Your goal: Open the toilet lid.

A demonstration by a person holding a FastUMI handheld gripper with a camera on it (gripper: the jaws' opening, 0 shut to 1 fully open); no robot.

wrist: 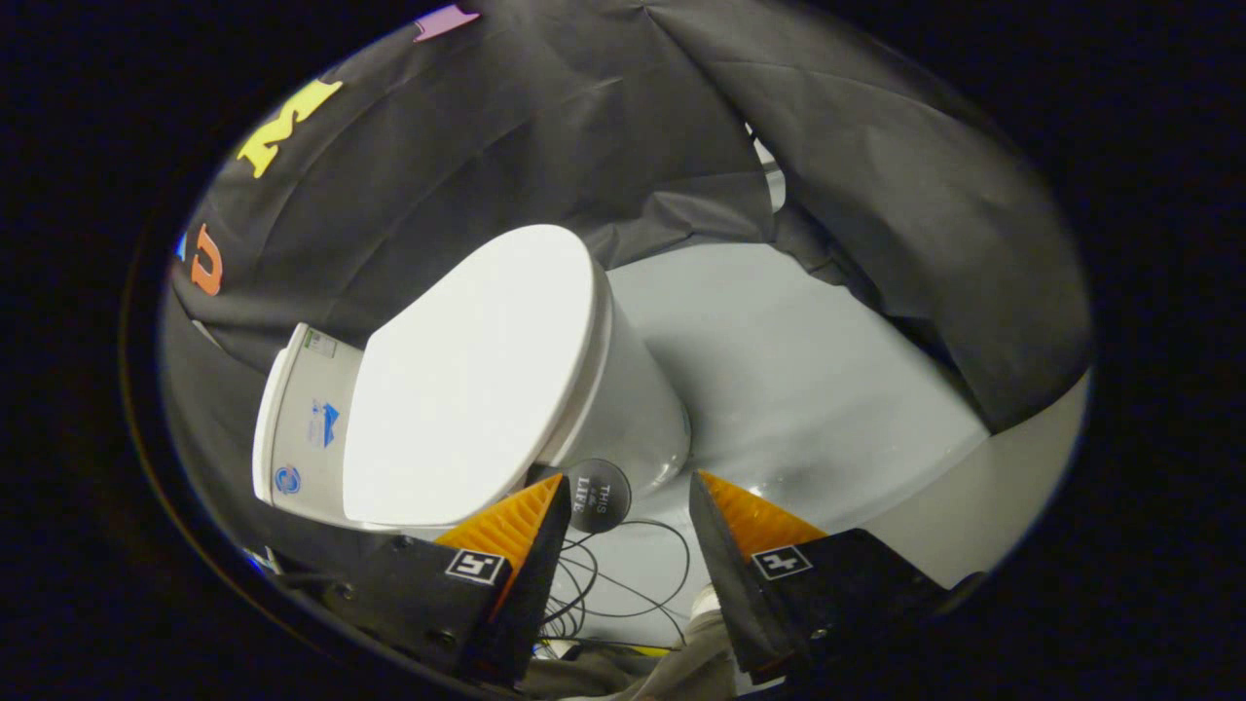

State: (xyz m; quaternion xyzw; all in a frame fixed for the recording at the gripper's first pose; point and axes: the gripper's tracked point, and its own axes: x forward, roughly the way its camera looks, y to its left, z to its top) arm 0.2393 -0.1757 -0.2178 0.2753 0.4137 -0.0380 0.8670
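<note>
Ahead of gripper (628,487) – fingers apart – toilet lid (472,380), seemingly closed.

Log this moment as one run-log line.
phase: approach | gripper: open, holding nothing | toilet lid: closed, just ahead of the fingers | contact: none seen | round black disc: on floor by toilet base
</note>
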